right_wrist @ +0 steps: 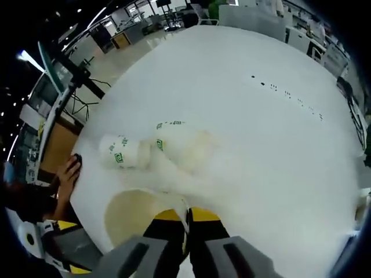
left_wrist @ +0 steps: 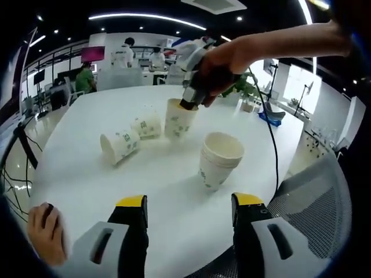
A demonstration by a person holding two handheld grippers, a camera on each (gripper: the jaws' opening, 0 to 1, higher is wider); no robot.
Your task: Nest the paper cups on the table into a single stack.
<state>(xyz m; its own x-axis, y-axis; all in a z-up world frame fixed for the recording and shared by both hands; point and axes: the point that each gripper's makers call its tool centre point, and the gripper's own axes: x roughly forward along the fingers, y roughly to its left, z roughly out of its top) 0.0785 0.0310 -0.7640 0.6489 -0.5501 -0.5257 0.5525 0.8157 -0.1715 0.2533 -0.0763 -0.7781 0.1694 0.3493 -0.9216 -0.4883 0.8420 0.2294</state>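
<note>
Left claw [left_wrist: 188, 211]: jaws spread apart, nothing between them, hovering above the near edge of the white surface [left_wrist: 174, 185].

Right claw [right_wrist: 186, 223]: jaws pinched together on the rim of an upright cup [right_wrist: 130, 214], thin paper wall caught between the yellow tips. Same claw seen in the left gripper view, held in a hand [left_wrist: 232, 58] over that upright cup [left_wrist: 178, 119].

Cup positions in the left gripper view:
- Nested stack [left_wrist: 219, 157], upright, nearest, apart from the rest.
- Two cups on their sides, [left_wrist: 120, 145] and [left_wrist: 147, 124], just beside the gripped cup.

Handling, as a judgement: paper cups light, thin-walled, easily crushed or dented; prone to rolling when on their sides. Grip at the rim, one jaw inside and one outside, with light pressure. Lower straight into the stack mouth to avoid tipping it.
</note>
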